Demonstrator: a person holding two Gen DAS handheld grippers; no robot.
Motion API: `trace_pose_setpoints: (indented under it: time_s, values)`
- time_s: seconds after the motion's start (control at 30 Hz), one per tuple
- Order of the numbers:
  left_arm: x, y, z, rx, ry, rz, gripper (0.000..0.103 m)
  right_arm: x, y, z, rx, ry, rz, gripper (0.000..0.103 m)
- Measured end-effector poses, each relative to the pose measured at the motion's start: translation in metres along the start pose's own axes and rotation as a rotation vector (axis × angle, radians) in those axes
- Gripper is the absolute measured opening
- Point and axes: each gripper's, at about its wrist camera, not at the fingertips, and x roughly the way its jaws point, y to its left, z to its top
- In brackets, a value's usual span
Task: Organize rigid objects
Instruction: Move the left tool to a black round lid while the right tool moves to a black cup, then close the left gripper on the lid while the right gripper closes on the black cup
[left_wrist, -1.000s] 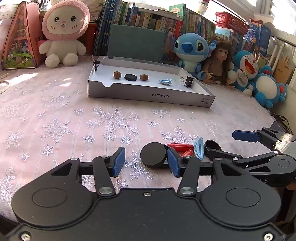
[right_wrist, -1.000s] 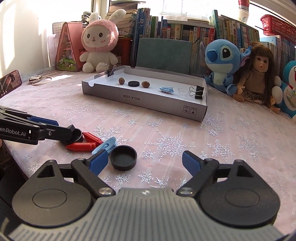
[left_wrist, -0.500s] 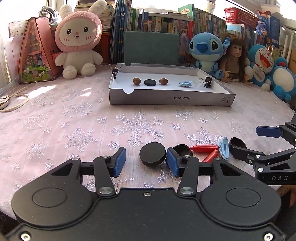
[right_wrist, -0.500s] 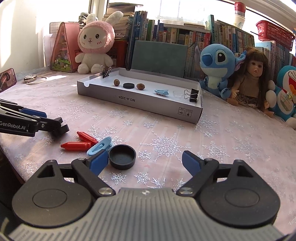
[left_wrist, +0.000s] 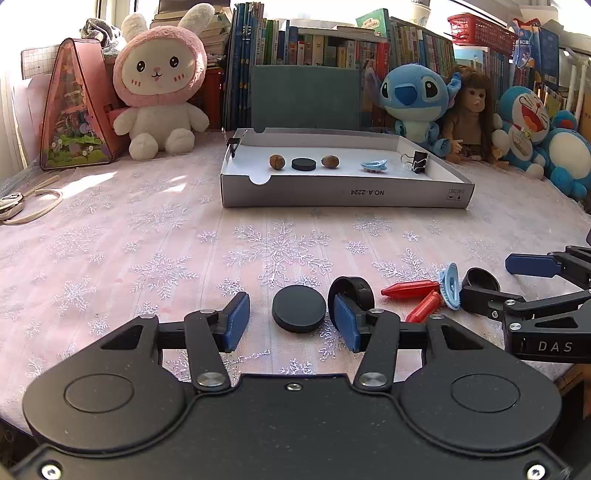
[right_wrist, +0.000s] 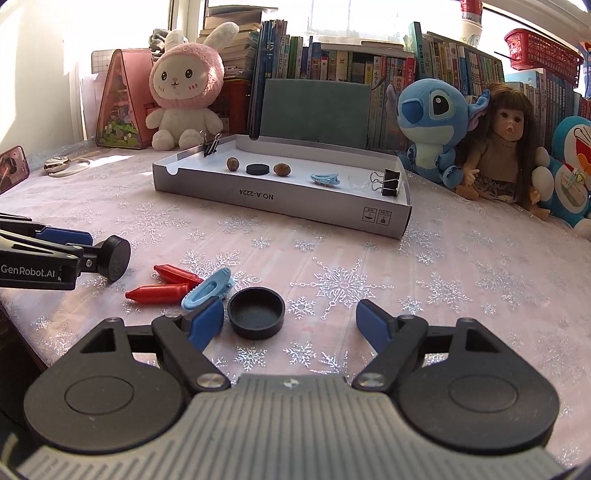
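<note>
Your left gripper (left_wrist: 291, 322), spread, now brackets the black disc (left_wrist: 299, 308) | a cap (left_wrist: 352, 291) has tipped upright at 2 o'clock | your right gripper (right_wrist: 290, 320) stays spread around the counter's black cup (right_wrist: 256, 313).

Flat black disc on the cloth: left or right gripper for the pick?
Left. The flat black disc lies between the fingers of the open left gripper. The open right gripper instead brackets the upturned black cap, beyond the red pieces.
</note>
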Motion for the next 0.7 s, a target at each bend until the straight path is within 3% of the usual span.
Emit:
trace_pose_setpoints:
  time_s: [0.3, 0.43, 0.7]
  values:
    - [0.002, 0.0, 0.0, -0.012, -0.002, 0.004, 0.052, -0.002, 0.003, -0.001, 0.009, -0.01, 0.022, 0.07]
    - [0.002, 0.001, 0.001, -0.015, -0.003, -0.004, 0.051, -0.003, 0.006, -0.002, 0.007, -0.018, 0.029, 0.058]
    - [0.0, -0.002, 0.001, -0.005, -0.006, -0.015, 0.03, -0.003, 0.011, -0.001, 0.004, -0.025, 0.039, 0.039]
